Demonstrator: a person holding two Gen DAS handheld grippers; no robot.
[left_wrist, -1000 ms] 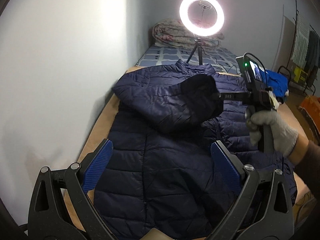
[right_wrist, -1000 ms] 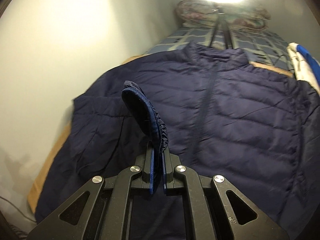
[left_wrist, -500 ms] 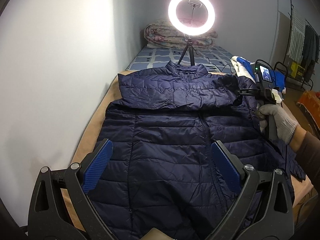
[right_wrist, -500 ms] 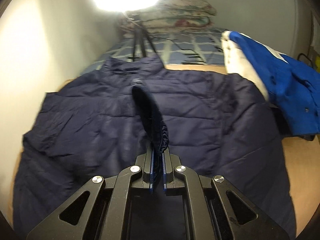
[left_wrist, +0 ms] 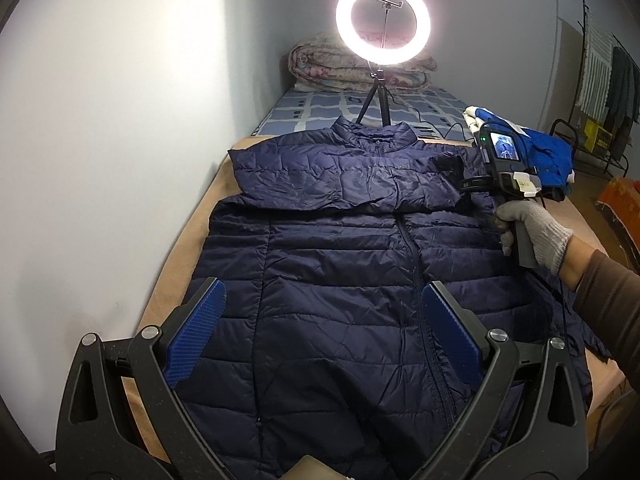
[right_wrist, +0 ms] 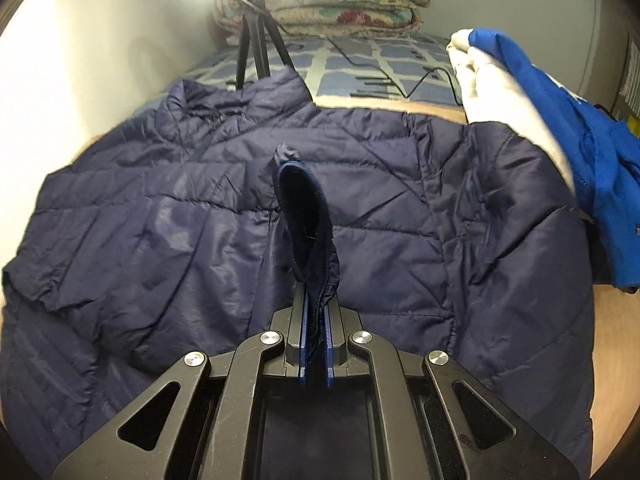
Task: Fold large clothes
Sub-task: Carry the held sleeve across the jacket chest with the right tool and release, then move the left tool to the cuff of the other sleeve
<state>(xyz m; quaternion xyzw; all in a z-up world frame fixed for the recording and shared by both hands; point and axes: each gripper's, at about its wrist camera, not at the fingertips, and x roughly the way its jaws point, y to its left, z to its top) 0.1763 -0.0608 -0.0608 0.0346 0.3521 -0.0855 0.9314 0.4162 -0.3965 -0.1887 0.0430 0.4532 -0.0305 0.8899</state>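
Observation:
A navy quilted jacket [left_wrist: 340,264] lies front up on the bed, collar at the far end; it also fills the right wrist view [right_wrist: 208,216]. One sleeve is folded across the chest. My right gripper [right_wrist: 314,312] is shut on that sleeve's cuff [right_wrist: 304,216], which stands up between the jaws near the jacket's right shoulder. In the left wrist view the right gripper [left_wrist: 460,178] is held by a gloved hand at the jacket's right side. My left gripper [left_wrist: 320,320] is open and empty above the jacket's lower part.
A ring light on a tripod [left_wrist: 382,28] stands behind the collar, with a cable trailing right. A folded quilt [left_wrist: 360,70] lies at the far end. Blue and white clothes [right_wrist: 540,92] are piled at the right. A wall [left_wrist: 100,120] runs along the left.
My right gripper has carried the sleeve cuff from the middle of the chest across to the jacket's right shoulder, so the sleeve now lies flat across the chest. My left gripper stayed open.

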